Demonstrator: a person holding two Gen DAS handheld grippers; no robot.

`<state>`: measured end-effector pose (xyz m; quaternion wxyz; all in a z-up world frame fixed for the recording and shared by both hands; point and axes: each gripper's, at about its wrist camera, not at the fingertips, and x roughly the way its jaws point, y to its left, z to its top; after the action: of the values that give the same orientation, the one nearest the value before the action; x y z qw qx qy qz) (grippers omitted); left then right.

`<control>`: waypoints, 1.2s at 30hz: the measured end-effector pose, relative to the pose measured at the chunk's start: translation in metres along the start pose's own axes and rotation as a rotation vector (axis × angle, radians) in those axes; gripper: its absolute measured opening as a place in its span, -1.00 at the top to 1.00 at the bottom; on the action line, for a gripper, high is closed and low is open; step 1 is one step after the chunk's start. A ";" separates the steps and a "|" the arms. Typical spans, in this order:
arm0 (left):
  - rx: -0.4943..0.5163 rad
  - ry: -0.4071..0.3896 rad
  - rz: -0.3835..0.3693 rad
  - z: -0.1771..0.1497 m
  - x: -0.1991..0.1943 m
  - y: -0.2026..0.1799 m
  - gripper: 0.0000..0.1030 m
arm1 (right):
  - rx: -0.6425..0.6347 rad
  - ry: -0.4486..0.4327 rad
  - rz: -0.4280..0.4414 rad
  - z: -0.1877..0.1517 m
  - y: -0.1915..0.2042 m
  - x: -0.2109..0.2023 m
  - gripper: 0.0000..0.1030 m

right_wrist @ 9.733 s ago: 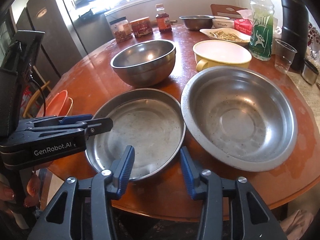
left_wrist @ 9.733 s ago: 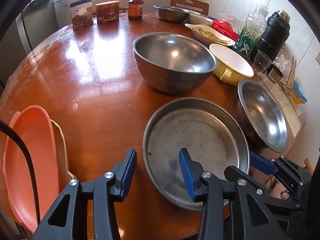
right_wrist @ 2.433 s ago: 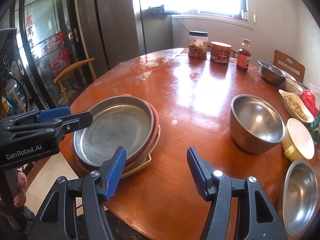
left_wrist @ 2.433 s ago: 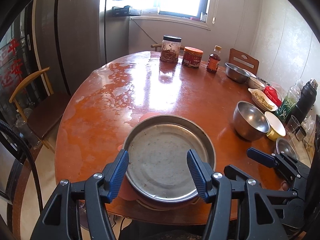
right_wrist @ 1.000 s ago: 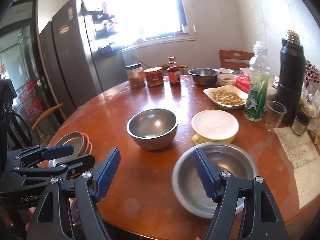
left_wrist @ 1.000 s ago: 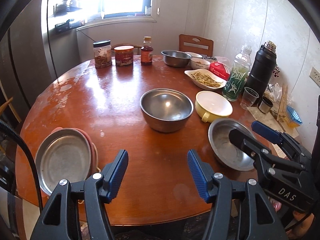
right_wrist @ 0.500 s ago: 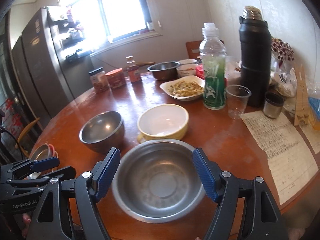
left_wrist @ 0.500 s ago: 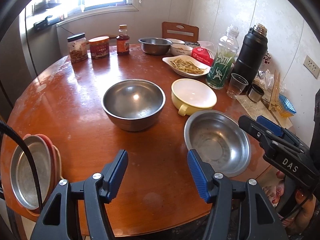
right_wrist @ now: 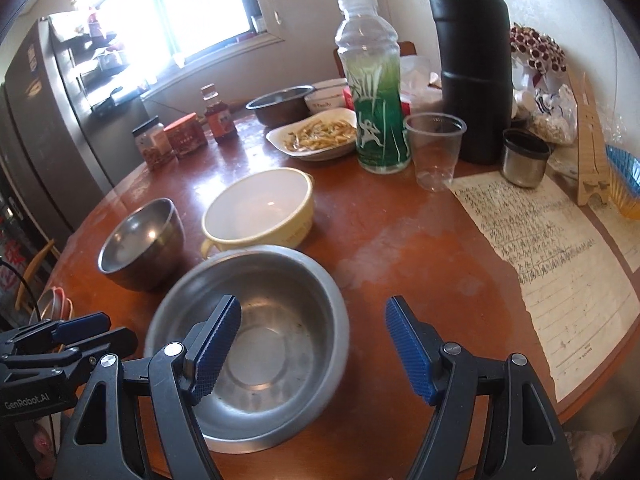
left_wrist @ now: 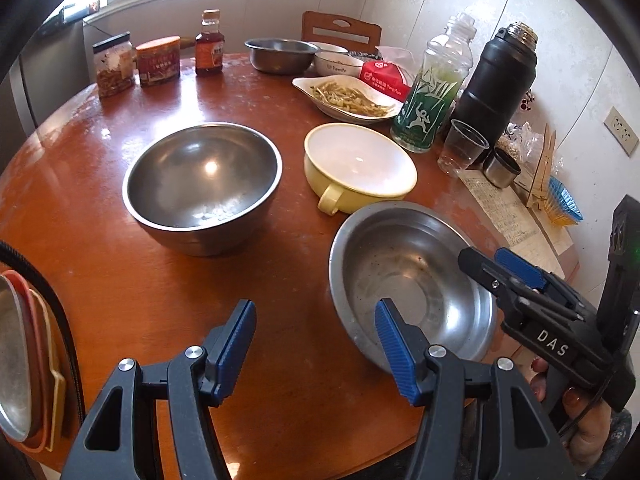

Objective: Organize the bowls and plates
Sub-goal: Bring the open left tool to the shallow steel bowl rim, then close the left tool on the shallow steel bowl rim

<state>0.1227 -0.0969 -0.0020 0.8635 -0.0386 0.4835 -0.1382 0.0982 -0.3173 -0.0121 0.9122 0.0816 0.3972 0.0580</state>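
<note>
A wide shallow steel bowl (left_wrist: 404, 280) (right_wrist: 256, 344) sits at the near edge of the round brown table (left_wrist: 120, 280). My left gripper (left_wrist: 316, 344) hangs open over the table just left of it, its right pad above the bowl's near rim. My right gripper (right_wrist: 312, 344) is open too, its left pad over the bowl's hollow, and it shows at the bowl's right side in the left wrist view (left_wrist: 516, 276). Behind stand a deep steel bowl (left_wrist: 202, 184) (right_wrist: 140, 240) and a yellow handled bowl (left_wrist: 358, 166) (right_wrist: 258, 210). A stack of plates (left_wrist: 24, 372) with a steel one on top lies far left.
Along the back and right stand a green bottle (right_wrist: 376, 92), a black flask (right_wrist: 472, 60), a plastic cup (right_wrist: 434, 150), a dish of food (left_wrist: 346, 96), jars (left_wrist: 158, 60), another steel bowl (left_wrist: 280, 54) and a handwritten paper (right_wrist: 552, 248). A hand (left_wrist: 580, 420) holds the right gripper.
Both grippers moved right and down, from over the plate stack toward the wide shallow steel bowl, which now looms larger. Their jaws stayed open and hold nothing.
</note>
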 end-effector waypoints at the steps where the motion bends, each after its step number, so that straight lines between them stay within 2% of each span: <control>1: -0.005 0.010 -0.006 0.001 0.003 0.000 -0.19 | 0.003 0.005 0.003 0.000 -0.003 0.003 -0.42; 9: -0.009 0.052 -0.008 0.003 0.026 -0.004 -0.19 | 0.012 0.037 0.014 -0.002 -0.010 0.016 0.00; 13: -0.024 0.072 -0.055 0.001 0.035 -0.004 -0.19 | 0.003 0.036 0.025 -0.002 -0.008 0.017 0.15; 17: -0.040 0.086 -0.086 -0.002 0.041 -0.003 -0.16 | -0.004 0.038 0.031 -0.004 -0.006 0.017 0.24; 20: -0.035 0.100 -0.093 -0.005 0.044 -0.003 0.08 | -0.016 0.034 0.042 -0.004 -0.001 0.016 0.29; 23: -0.023 0.089 -0.082 -0.006 0.043 -0.002 0.22 | -0.043 0.024 0.041 -0.005 0.006 0.013 0.30; 25: -0.007 0.081 -0.066 -0.008 0.042 -0.003 0.30 | -0.042 0.030 0.051 -0.005 0.008 0.014 0.39; 36: -0.020 0.054 -0.038 -0.025 0.012 0.015 0.32 | -0.131 0.030 0.108 -0.010 0.045 0.004 0.44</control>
<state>0.1104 -0.0840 -0.0277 0.8470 -0.0529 0.5071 -0.1507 0.0912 -0.2712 -0.0126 0.9051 0.0424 0.4014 0.1340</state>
